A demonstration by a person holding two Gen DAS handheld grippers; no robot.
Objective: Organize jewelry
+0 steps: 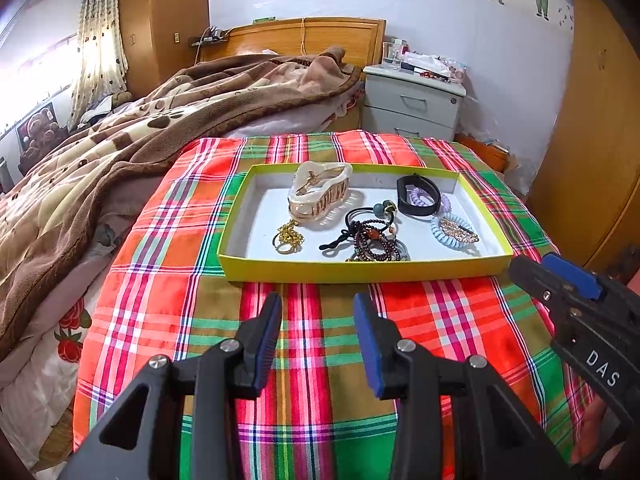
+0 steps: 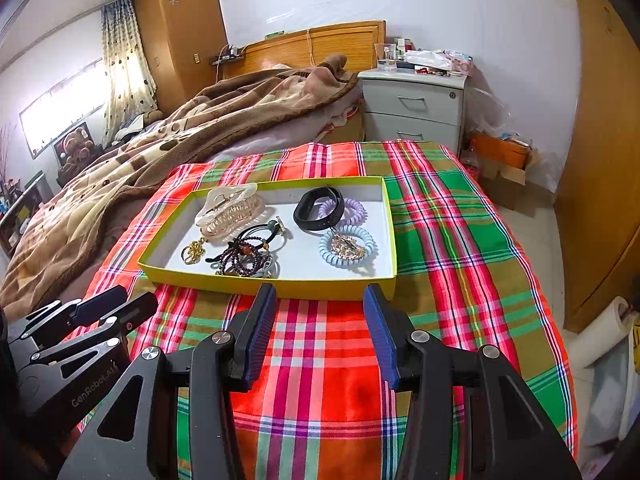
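Note:
A yellow-rimmed shallow box (image 1: 360, 270) (image 2: 280, 286) with a white floor sits on a plaid cloth. In it lie a cream hair claw (image 1: 318, 192) (image 2: 232, 210), a gold chain piece (image 1: 289, 236) (image 2: 194, 250), dark bead bracelets with black hair ties (image 1: 372, 240) (image 2: 244, 254), a black band (image 1: 418, 196) (image 2: 318, 208), a purple coil tie (image 2: 354, 210) and a blue coil tie with a gold clip (image 1: 454, 232) (image 2: 347, 245). My left gripper (image 1: 318, 304) is open and empty, just short of the box's near wall. My right gripper (image 2: 320, 294) is open and empty at the near wall.
The plaid cloth (image 1: 320, 320) covers a raised surface at the foot of a bed with a brown blanket (image 1: 120, 140). A grey nightstand (image 1: 414, 100) stands behind, a wooden wardrobe (image 2: 600, 160) to the right. The right gripper shows in the left wrist view (image 1: 560, 280).

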